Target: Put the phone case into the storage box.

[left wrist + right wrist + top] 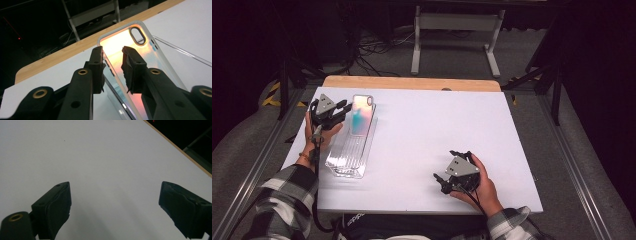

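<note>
High view, iridescent phone case (360,116) lengthwise toward desk's (437,130) far edge, tilted on clear tray (349,152), left gripper (343,111) narrowly gripping its edge, right gripper (443,181) wide, empty.

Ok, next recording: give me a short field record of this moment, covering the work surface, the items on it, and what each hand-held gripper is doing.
surface: white board on a wooden table
item 1: iridescent phone case, far end raised, leaning on item 2
item 2: clear plastic tray lying flat at left
left hand-held gripper: jaws narrowly apart at the phone case's left edge; whether they pinch it cannot be told
right hand-held gripper: jaws wide open over bare board, holding nothing
</note>
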Motion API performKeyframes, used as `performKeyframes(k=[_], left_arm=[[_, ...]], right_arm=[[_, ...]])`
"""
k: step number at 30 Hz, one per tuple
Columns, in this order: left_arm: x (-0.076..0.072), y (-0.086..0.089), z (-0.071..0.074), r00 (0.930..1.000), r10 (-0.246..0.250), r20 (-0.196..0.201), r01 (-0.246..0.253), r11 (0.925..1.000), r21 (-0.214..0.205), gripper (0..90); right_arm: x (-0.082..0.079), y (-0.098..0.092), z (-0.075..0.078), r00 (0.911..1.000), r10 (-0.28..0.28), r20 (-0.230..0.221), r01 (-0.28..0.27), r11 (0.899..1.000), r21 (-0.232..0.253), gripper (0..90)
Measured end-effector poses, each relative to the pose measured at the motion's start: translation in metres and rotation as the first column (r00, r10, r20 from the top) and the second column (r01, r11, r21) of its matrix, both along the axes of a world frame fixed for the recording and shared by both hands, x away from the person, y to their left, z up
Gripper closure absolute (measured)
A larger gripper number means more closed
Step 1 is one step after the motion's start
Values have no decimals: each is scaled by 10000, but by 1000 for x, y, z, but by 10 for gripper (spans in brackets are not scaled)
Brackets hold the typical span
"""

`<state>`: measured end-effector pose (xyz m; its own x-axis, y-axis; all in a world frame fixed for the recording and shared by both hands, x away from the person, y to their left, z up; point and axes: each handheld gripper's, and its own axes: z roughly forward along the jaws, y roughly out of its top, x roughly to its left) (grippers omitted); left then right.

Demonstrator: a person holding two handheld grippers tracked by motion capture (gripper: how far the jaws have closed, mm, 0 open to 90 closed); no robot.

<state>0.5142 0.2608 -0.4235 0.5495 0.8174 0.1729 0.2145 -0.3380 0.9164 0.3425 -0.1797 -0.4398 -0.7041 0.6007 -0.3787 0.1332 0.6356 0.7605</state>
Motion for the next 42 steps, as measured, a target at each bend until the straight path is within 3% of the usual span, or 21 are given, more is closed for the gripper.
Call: performKeyframes(k=[14, 27, 42], left_arm=[[-5, 1, 3, 9998, -187, 18, 187, 9997, -180, 708], [-18, 5, 12, 9987, -394, 324, 409, 9981, -468, 713], [-32, 3, 21, 9962, -630, 598, 661, 9965, -511, 704]], right_arm=[[-1, -1, 1, 9999, -44, 98, 42, 9999, 113, 112], [-1, -2, 4, 9997, -61, 225, 54, 9995, 302, 112], [-2, -5, 6, 9993, -196, 314, 176, 9978, 636, 105]])
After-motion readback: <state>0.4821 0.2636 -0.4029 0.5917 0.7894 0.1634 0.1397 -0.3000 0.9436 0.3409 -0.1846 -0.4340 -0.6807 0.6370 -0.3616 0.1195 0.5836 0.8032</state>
